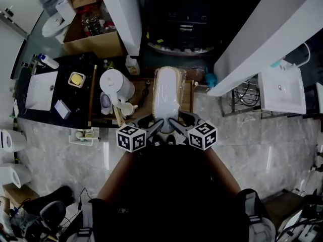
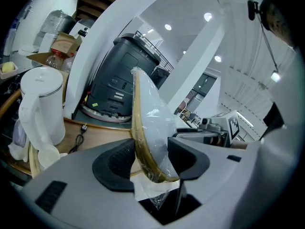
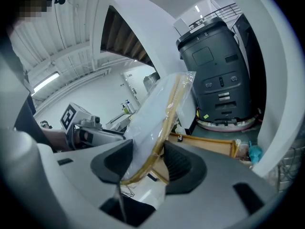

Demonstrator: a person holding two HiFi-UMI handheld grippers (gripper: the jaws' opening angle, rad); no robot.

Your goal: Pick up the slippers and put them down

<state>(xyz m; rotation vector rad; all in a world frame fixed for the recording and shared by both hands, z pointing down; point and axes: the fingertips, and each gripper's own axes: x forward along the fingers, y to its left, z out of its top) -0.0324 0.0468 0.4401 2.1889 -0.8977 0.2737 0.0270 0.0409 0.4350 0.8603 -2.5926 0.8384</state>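
Observation:
A pair of white slippers with tan soles, sealed in a clear plastic bag [image 1: 168,92], hangs over the wooden table [image 1: 188,99]; both grippers hold its near end. My left gripper [image 1: 154,128] is shut on the bag's left side and my right gripper [image 1: 177,127] on its right side. The left gripper view has the slippers [image 2: 150,123] standing on edge between the pads of the left gripper [image 2: 150,163], tan sole against the left pad. Seen from the right gripper view, the slippers [image 3: 159,109] lean left, clamped in the right gripper [image 3: 147,163].
A white kettle [image 1: 115,84] and a cup stand on the table's left end. A dark machine [image 2: 119,80] sits behind the table, between two slanted white beams [image 1: 123,14]. A black counter with a sink [image 1: 43,89] lies left, a white basin [image 1: 281,89] right.

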